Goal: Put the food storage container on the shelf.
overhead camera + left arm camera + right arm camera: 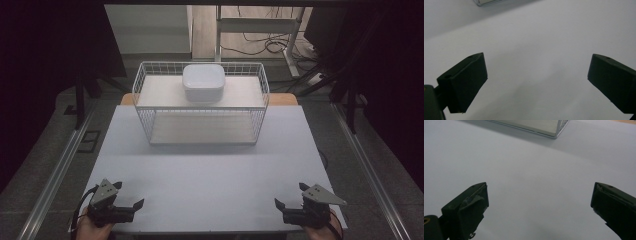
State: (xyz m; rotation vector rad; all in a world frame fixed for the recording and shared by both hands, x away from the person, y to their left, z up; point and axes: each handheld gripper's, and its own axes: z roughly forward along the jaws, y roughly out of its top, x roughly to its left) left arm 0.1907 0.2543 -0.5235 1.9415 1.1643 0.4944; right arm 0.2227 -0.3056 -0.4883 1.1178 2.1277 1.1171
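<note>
While both of your grippers rest at the near edge of the table, well short of the wire rack, nothing in the work looks begun. Your left gripper (131, 199) sits near the front left corner with its jaws spread wide and nothing between them; in the left gripper view the two black pads (465, 81) frame only bare white table (536, 62). Your right gripper (286, 198) mirrors it near the front right corner, jaws equally wide and empty, and the right gripper view shows the same bare surface with one lower corner of the wire rack (554, 131) far ahead. The wire rack (200, 102) stands at the far middle of the table, well apart from both tools. It is a white two-level frame, and on its upper shelf, roughly centred and toward the back, sits a white lidded container (203, 82) with rounded corners, its lid on as far as you can see. The lower shelf looks empty. Judging from this, the container is the thing you will handle, and every step is still ahead: you have yet to reach forward across the open table, close on the container over the rack's top rim, and lift it clear. Nothing lies between your grippers and the rack, so the approach looks open.
</note>
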